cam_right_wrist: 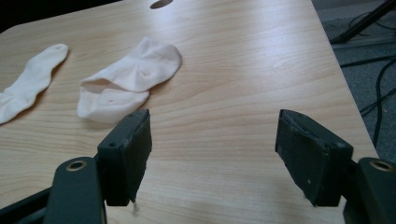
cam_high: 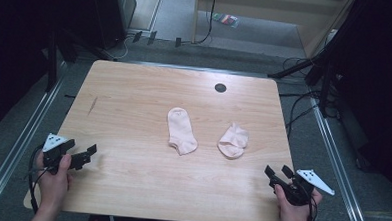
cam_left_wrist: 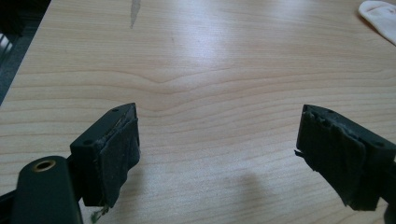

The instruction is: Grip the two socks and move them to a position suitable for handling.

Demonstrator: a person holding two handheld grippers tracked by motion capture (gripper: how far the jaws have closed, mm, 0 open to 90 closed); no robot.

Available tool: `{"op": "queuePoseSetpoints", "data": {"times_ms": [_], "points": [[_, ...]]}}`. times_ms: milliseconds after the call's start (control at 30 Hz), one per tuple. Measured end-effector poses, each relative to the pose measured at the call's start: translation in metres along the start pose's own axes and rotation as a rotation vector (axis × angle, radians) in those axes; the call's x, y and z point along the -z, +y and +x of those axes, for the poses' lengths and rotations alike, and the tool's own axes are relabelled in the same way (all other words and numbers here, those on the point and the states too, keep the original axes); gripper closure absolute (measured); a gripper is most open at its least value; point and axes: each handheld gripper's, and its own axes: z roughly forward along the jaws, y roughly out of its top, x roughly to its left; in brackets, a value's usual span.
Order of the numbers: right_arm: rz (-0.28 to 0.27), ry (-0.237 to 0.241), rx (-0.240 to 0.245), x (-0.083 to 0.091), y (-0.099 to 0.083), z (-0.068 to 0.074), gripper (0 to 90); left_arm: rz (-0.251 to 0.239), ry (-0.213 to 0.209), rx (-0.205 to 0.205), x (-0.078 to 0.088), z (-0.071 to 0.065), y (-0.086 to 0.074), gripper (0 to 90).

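Two pale pink socks lie on the wooden table (cam_high: 134, 103). One sock (cam_high: 180, 130) lies flat near the middle; the other sock (cam_high: 233, 140) is crumpled to its right. In the right gripper view the crumpled sock (cam_right_wrist: 128, 79) lies ahead-left of the jaws and the flat sock (cam_right_wrist: 28, 84) lies at the far left. The tip of a sock (cam_left_wrist: 380, 14) peeks in at the top right of the left gripper view. My left gripper (cam_high: 86, 155) is held open at the table's near left edge, my right gripper (cam_high: 277, 173) open at the near right corner. Nothing is between either pair of jaws.
A dark round hole (cam_high: 220, 87) sits near the table's far edge. A faint scuff mark (cam_high: 93, 104) marks the left side. Cables (cam_high: 299, 102), stands and metal floor rails (cam_high: 17, 147) surround the table. A person's hands (cam_high: 54, 182) hold both grippers.
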Motion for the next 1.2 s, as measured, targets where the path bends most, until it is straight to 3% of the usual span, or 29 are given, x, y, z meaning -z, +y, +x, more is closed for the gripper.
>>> {"op": "queuePoseSetpoints", "data": {"times_ms": [233,533,933,1100,1133,1200], "points": [[-0.002,-0.006,0.044,0.0,0.002,0.011,27.5,0.007,0.003,0.006,-0.001,0.0,0.0,13.6],[-0.013,0.018,0.107,-0.003,0.02,0.046,29.0,0.012,-0.002,0.0,-0.001,-0.001,0.0,13.7],[0.012,0.131,0.237,-0.025,0.043,0.102,32.2,0.02,-0.003,0.004,-0.001,-0.001,0.0,13.7],[0.02,0.151,0.245,-0.038,0.05,0.118,33.5,0.022,-0.005,0.005,-0.001,-0.001,0.0,13.7],[0.029,0.167,0.254,-0.045,0.051,0.128,34.0,0.022,-0.003,0.005,-0.002,-0.001,0.0,13.7],[0.029,0.173,0.258,-0.047,0.051,0.131,34.2,0.023,-0.002,0.007,-0.001,-0.001,0.0,13.7]]}}
